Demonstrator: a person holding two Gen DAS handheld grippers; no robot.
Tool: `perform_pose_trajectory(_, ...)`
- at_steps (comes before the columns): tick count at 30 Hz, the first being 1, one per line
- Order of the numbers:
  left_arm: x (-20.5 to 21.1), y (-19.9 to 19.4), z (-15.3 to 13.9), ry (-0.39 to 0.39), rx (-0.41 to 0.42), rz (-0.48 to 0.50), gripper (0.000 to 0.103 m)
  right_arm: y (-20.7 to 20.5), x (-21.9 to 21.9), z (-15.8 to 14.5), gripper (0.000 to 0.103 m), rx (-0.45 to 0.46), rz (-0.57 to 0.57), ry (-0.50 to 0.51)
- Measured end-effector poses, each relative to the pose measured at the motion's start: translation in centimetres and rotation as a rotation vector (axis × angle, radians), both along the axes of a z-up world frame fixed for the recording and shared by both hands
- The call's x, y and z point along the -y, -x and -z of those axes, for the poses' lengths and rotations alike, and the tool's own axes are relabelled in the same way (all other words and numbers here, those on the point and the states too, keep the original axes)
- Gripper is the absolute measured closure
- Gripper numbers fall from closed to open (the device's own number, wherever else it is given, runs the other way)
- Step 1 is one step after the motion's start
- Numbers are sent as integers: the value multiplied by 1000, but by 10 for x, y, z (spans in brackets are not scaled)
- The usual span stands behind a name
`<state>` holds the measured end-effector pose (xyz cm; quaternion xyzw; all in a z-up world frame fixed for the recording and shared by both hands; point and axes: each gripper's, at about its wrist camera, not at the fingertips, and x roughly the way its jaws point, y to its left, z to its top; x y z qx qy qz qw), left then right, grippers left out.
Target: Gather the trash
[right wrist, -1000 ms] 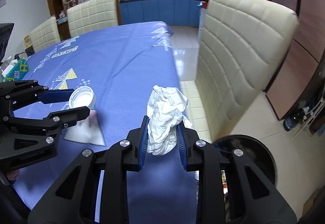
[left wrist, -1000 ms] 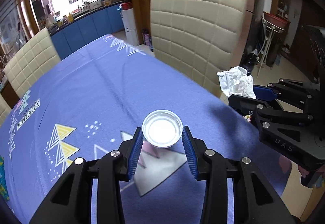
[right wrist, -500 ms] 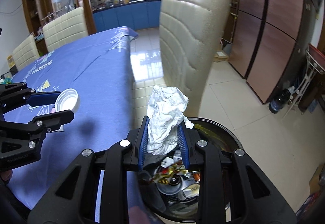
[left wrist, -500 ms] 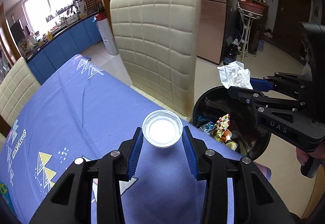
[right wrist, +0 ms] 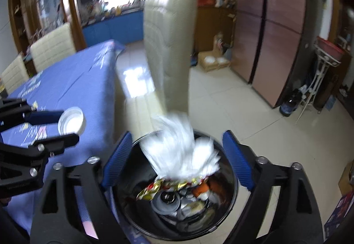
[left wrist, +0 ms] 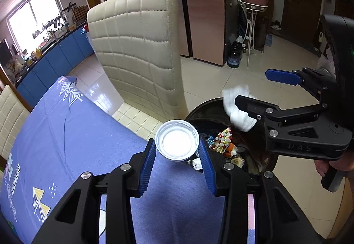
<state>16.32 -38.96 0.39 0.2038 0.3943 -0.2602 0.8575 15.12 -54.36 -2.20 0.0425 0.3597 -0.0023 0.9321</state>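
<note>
My left gripper (left wrist: 177, 153) is shut on a white plastic lid (left wrist: 177, 140), held over the table's edge next to the black trash bin (left wrist: 208, 111). My right gripper (right wrist: 177, 155) hangs over the bin (right wrist: 230, 197); its jaws are opening and stand wide apart. The crumpled white tissue (right wrist: 179, 146), blurred by motion, is falling free between the blue pads toward the wrappers in the bin. From the left wrist view the tissue (left wrist: 237, 111) shows just beyond the right gripper (left wrist: 256, 87). The lid (right wrist: 71, 120) and left gripper (right wrist: 64, 126) appear at the left of the right wrist view.
A cream padded chair (left wrist: 141, 49) stands close behind the bin. The blue patterned tablecloth (left wrist: 66, 133) covers the table at the left. A white plant stand (left wrist: 252, 29) and a dark bottle (left wrist: 235, 54) sit near the brown cabinets. A hand (left wrist: 334, 166) grips the right tool's handle.
Both grippers have swung from over the table to the bin. The right jaws have sprung apart and let go of the tissue, which now drops. The left still holds the lid.
</note>
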Motion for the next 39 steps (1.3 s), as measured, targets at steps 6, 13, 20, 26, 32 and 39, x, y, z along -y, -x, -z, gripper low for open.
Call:
perform_pose_trajectory(6, 18, 3, 0, -3, -2, 33, 63, 3, 16, 5, 5, 1, 55, 6)
perform_pose_trajectory(13, 38, 6, -3, -5, 3, 70, 63, 8, 36, 10, 4, -13, 108, 5)
perform_pose_trajectory(20, 53, 1, -10, 6, -10, 80, 45, 14, 51, 11, 4, -14, 150, 12)
perform_pose_trajectory(26, 49, 3, -18, 25, 34, 67, 17, 15, 52, 13, 4, -19, 156, 11)
perform_pose_trajectory(32, 44, 3, -9, -7, 7, 59, 16, 15, 50, 13, 4, -19, 152, -1)
perform_pose_trajectory(39, 40, 7, -9, -21, 12, 70, 16, 14, 47, 16, 4, -29, 144, -7)
